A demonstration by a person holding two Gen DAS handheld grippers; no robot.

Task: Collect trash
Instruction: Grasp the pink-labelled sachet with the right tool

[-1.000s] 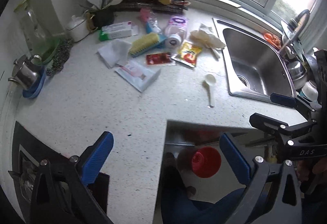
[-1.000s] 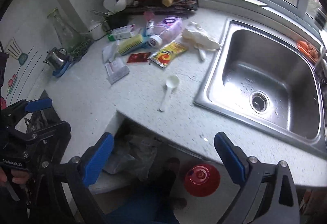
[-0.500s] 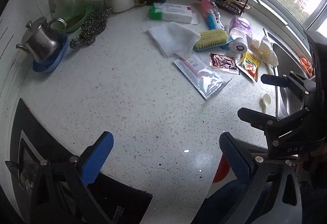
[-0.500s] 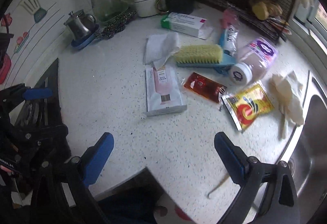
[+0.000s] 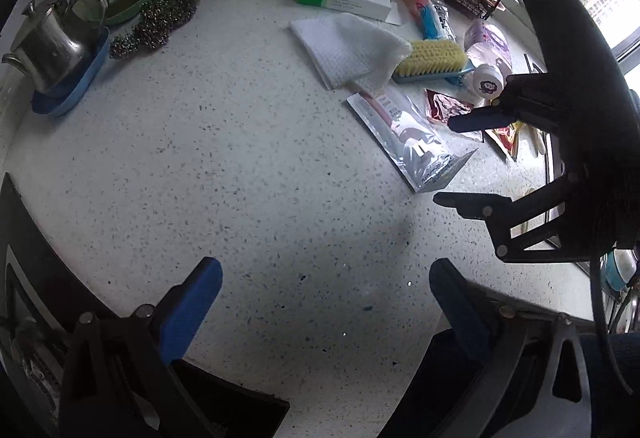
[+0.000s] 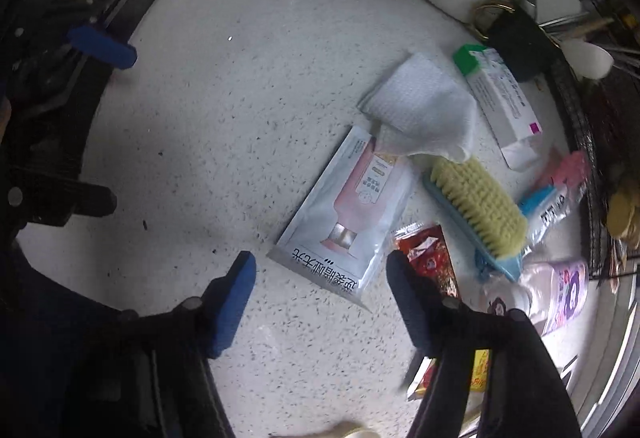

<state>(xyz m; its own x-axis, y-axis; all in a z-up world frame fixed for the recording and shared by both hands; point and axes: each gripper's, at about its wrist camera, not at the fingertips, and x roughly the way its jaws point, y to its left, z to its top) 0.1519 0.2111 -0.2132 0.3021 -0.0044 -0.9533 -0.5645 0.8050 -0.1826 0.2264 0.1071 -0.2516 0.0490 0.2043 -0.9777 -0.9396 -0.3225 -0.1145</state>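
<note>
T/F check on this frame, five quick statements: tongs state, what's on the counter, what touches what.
1. Both tongs are open and hold nothing. True: the right tongs hang over the silver sachet, and the left tongs are over bare counter.
2. The tissue lies partly over the sachet's far end. True.
3. The brush stands bristles down. False: its yellow bristles face up.
4. The red packet lies on top of the tissue. False: it lies on the counter beside the sachet, near the right tongs.
5. The kettle sits on a blue tray. True.
</note>
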